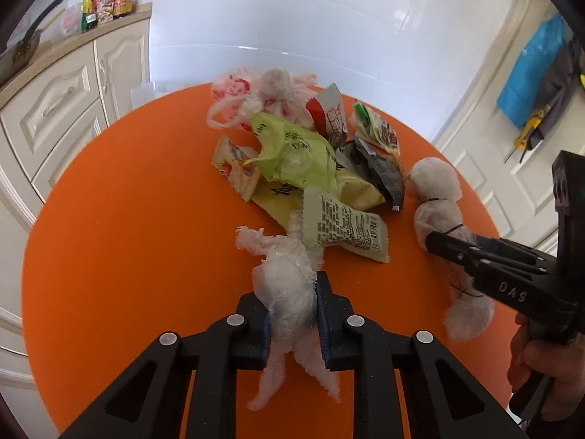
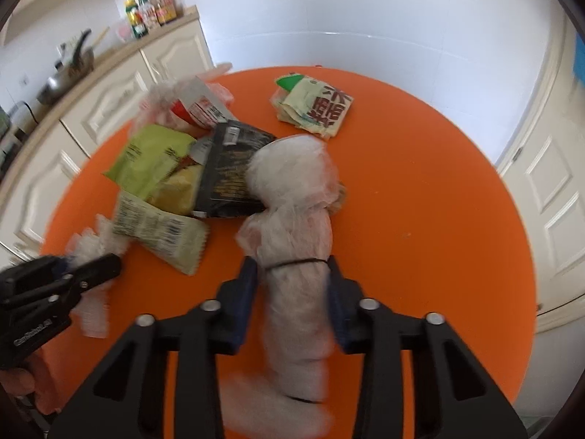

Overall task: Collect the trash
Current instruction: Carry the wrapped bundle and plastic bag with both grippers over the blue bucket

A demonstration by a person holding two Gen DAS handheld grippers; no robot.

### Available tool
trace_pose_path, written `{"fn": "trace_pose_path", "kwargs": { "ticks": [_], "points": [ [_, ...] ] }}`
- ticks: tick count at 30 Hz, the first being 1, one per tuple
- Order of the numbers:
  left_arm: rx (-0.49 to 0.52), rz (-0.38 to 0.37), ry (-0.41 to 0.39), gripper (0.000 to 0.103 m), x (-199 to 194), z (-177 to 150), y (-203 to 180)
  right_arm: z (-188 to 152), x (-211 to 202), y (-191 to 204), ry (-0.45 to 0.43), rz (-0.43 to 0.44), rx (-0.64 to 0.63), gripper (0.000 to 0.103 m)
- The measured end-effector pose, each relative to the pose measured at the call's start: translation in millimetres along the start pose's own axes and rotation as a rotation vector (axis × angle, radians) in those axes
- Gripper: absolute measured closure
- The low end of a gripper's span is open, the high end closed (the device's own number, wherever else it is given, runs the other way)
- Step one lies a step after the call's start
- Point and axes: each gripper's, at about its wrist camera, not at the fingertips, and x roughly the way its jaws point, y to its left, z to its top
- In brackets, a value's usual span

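Note:
A heap of trash lies on a round orange table (image 1: 128, 219): a green plastic bag (image 1: 292, 150), yellow snack wrappers (image 1: 237, 168), a black wrapper (image 1: 380, 172), a pale sachet (image 1: 347, 226), a red-printed bag (image 1: 237, 91). My left gripper (image 1: 292, 292) is shut on a crumpled white tissue wad (image 1: 289, 278). My right gripper (image 2: 292, 270) is shut on a long white tied bundle (image 2: 296, 219); it also shows in the left wrist view (image 1: 438, 190). The right gripper shows at the right of the left view (image 1: 457, 252), the left gripper at the left of the right view (image 2: 95, 267).
A folded cream wrapper (image 2: 314, 106) lies apart at the table's far side. Cream cabinets (image 1: 55, 98) with bottles (image 1: 106, 0) and a pan (image 1: 25, 47) stand left. A white tiled wall is behind, a white door (image 1: 519, 139) at right.

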Motion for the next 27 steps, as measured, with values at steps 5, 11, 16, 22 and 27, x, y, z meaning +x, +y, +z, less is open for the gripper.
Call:
{"fn": "trace_pose_path", "kwargs": {
  "ticks": [5, 11, 16, 22, 27],
  "points": [
    [-0.002, 0.035, -0.053, 0.087, -34, -9, 9, -8, -21, -12, -0.039, 0.034, 0.056, 0.072],
    [0.025, 0.087, -0.150, 0.087, -75, -12, 8, -12, -37, -17, -0.063, 0.038, 0.073, 0.072],
    [0.059, 0.076, -0.231, 0.087, -108, -14, 0, -16, -41, -12, -0.068, 0.054, 0.071, 0.072],
    [0.088, 0.044, -0.303, 0.087, -148, -18, -10, -18, -48, -10, -0.080, 0.065, 0.068, 0.072],
    [0.099, 0.025, -0.317, 0.087, -165, -25, -13, -21, -56, -10, -0.091, 0.065, 0.070, 0.072]
  ]
}}
